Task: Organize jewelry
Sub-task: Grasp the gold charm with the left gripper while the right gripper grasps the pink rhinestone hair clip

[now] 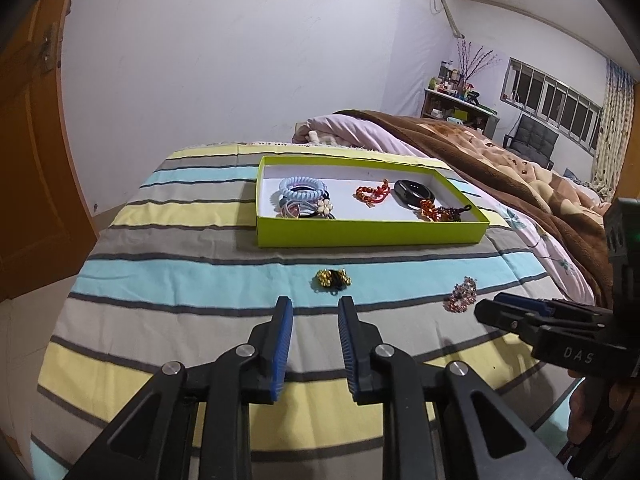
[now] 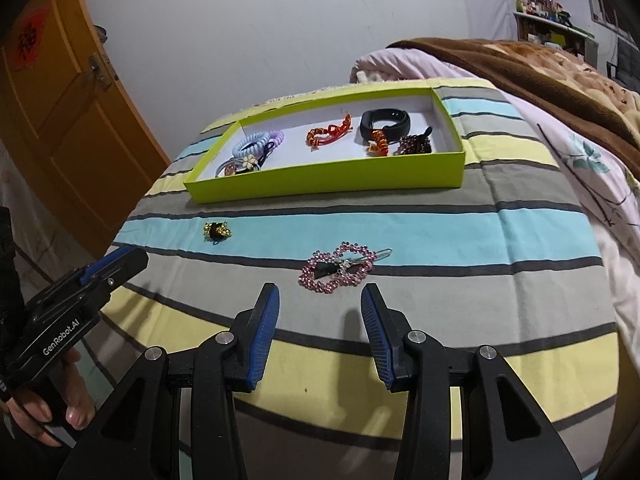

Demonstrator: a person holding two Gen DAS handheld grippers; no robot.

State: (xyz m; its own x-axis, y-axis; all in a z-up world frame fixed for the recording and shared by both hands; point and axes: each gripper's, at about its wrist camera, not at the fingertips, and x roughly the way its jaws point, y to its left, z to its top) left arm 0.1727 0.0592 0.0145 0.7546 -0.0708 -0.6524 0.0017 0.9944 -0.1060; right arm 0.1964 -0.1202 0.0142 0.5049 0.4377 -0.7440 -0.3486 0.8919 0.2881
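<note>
A lime-green tray [image 1: 372,232] [image 2: 328,184] lies on the striped bedspread, holding hair ties, beaded bracelets and a black band. In front of it lie a gold-and-black hair tie [image 1: 333,279] [image 2: 217,230] and a pink rhinestone bow clip [image 1: 463,300] [image 2: 339,271]. My left gripper [image 1: 315,305] is open and empty, hovering just short of the gold-and-black tie. My right gripper [image 2: 320,294] is open wide with nothing between its fingers, and the pink clip lies just beyond its tips. Each gripper also shows at the edge of the other view.
The bedspread [image 1: 180,280] drops off at the left toward an orange wooden door [image 1: 28,160]. A brown blanket [image 1: 500,152] and pink quilt [image 2: 580,152] are piled on the right. A hand [image 2: 60,416] holds the left gripper's handle.
</note>
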